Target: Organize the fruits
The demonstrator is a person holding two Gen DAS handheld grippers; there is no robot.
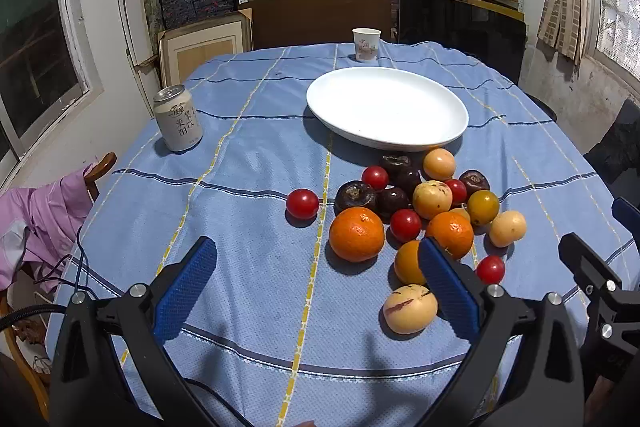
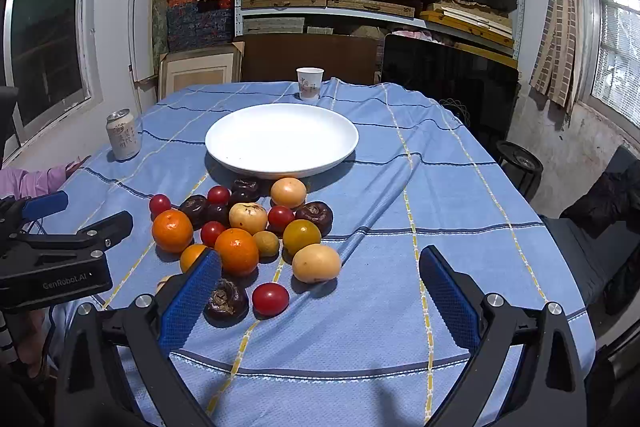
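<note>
A pile of fruit lies on the blue tablecloth: oranges (image 1: 356,234) (image 2: 236,251), red cherry tomatoes (image 1: 302,203) (image 2: 270,299), dark purple fruits (image 1: 355,195) (image 2: 226,301) and pale yellow fruits (image 1: 410,308) (image 2: 316,263). An empty white plate (image 1: 387,107) (image 2: 281,139) sits just behind the pile. My left gripper (image 1: 316,259) is open and empty, just short of the pile. My right gripper (image 2: 320,267) is open and empty, its left finger beside the dark fruit. The left gripper also shows at the left edge of the right wrist view (image 2: 60,247).
A drink can (image 1: 178,118) (image 2: 123,134) stands at the table's left side. A paper cup (image 1: 365,44) (image 2: 309,83) stands at the far edge behind the plate. Shelves of boxes fill the back wall. A chair with pink cloth (image 1: 44,219) is at the left.
</note>
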